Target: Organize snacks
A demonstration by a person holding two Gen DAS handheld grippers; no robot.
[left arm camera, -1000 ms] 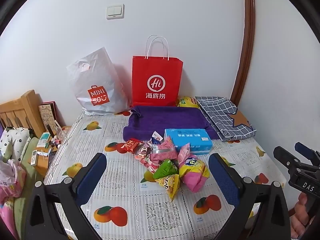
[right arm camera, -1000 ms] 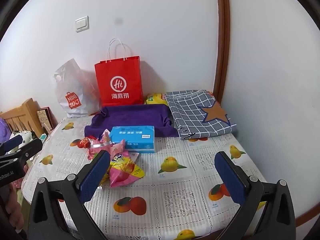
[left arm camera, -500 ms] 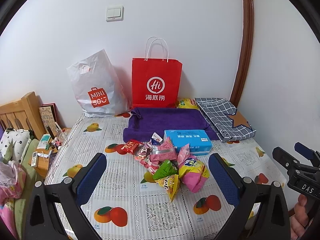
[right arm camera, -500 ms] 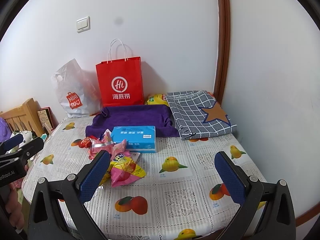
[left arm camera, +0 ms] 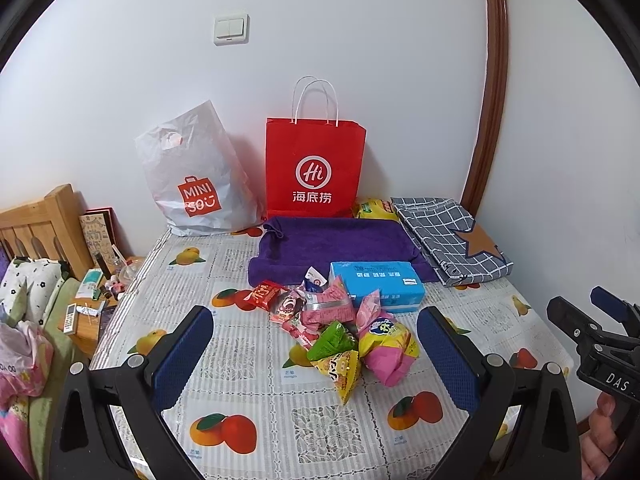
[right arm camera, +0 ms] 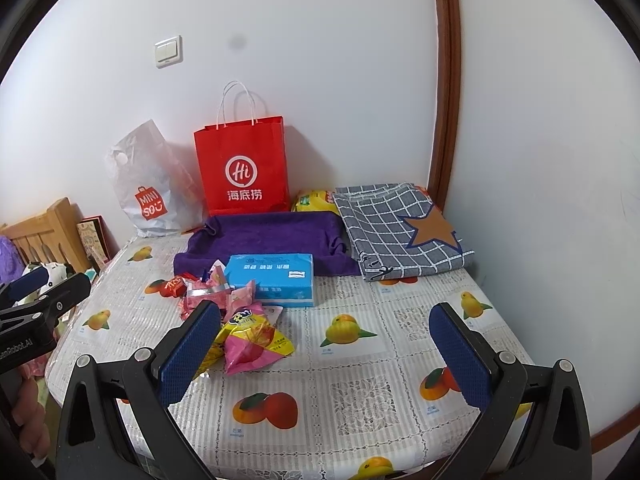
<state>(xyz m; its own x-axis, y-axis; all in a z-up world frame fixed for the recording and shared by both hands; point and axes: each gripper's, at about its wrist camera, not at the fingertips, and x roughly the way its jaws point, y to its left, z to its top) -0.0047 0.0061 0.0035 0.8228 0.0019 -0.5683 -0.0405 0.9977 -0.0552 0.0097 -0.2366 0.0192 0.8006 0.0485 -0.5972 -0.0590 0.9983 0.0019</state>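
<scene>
- Snack pile (left arm camera: pixel 340 328): loose heap of packets near the middle of the fruit-print tablecloth (left arm camera: pixel 248 408), just in front of the blue tissue box (left arm camera: pixel 378 284); unsorted, packets overlapping one another.
- Pink-and-yellow packet (left arm camera: pixel 386 340): at the right of the heap, touching the green packet (left arm camera: pixel 332 342) and the yellow packet (left arm camera: pixel 340 372) beside it.
- Red packet (left arm camera: pixel 262 294): at the far-left edge of the heap, next to crumpled pink wrappers (left arm camera: pixel 324 306).
- Left gripper (left arm camera: pixel 316 356): fingers spread wide, empty, held short of the heap and framing it; no contact with any packet.
- Right gripper (right arm camera: pixel 324 352): likewise spread wide and holding nothing, over bare cloth to the right of the heap; left finger (right arm camera: pixel 190 354) overlapping the packets in that view only.
- Purple towel (left arm camera: pixel 336 244): folded flat behind the tissue box, nothing resting on it.
- Red paper bag (left arm camera: pixel 314 172) and white plastic bag (left arm camera: pixel 194 180): upright against the wall behind the towel; contents not visible.
- Yellow package (left arm camera: pixel 372 208): partly hidden between the red bag and the checked cloth (left arm camera: pixel 448 236); apart from the main heap.
- Progress, as judged: essentially at the start. No packet lifted, grouped or bagged; every visible snack left to be handled. Destination not evident, possibly a bag or the towel.
- Next step, as judged: a closing approach on one outer packet, the pink-and-yellow one being nearest both tools.
</scene>
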